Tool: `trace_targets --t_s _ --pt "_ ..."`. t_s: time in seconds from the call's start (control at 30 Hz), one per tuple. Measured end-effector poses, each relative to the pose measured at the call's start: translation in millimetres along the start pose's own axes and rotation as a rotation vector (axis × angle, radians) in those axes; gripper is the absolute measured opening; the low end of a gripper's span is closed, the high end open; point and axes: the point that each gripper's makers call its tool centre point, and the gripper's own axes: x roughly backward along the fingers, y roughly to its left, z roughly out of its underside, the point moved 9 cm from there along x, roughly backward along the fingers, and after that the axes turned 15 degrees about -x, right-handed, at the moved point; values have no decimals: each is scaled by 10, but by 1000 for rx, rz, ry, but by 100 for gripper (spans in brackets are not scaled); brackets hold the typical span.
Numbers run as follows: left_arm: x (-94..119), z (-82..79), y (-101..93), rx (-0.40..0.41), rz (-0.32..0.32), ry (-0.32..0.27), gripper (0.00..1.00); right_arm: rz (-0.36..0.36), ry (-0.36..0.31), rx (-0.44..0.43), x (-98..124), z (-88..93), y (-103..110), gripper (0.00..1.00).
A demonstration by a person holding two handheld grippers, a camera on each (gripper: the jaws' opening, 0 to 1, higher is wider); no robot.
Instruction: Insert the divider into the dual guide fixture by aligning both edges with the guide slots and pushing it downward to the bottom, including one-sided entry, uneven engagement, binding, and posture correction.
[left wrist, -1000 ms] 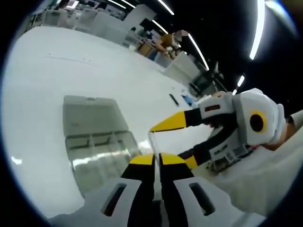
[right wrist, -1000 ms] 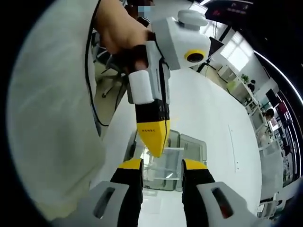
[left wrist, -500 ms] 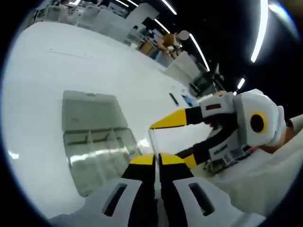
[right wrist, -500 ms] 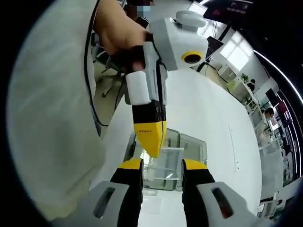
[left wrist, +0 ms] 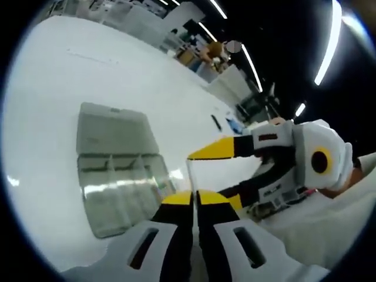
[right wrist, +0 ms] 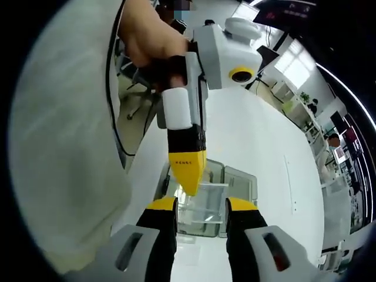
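Observation:
My left gripper is shut on the clear plastic divider, which stands up edge-on from its yellow tips. My right gripper reaches in from the right, open, one jaw above and one below the divider's edge. In the right gripper view the left gripper points down from above, pinching the divider at its top left corner. The sheet hangs between the spread tips of the right gripper. The clear guide fixture, a compartment box with its lid laid open, lies on the white table under the divider.
The white table stretches wide around the fixture. A small dark object lies on it further off. A person's hand holds the left gripper; a pale sleeve and black cable sit at left. Desks stand beyond.
The left gripper view has tilted a little, so the fixture sits slightly higher in it. Both grippers keep their hold and spacing around the divider.

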Motion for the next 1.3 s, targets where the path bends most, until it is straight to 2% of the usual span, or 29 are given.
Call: trace_targets --t_s 0.2,0.3,0.43,1.3 --pt "5 -2 17 47 10 -17 0 11 4 -3 11 -10 -11 28" --pt "6 2 30 24 1 -14 0 25 1 -3 34 -21 -27 26" --pt "9 -3 32 42 6 -21 0 16 -13 -54 51 -38 -30 30" --pt "20 20 0 -132 -17 -12 0 13 6 -99 204 32 -262 30"
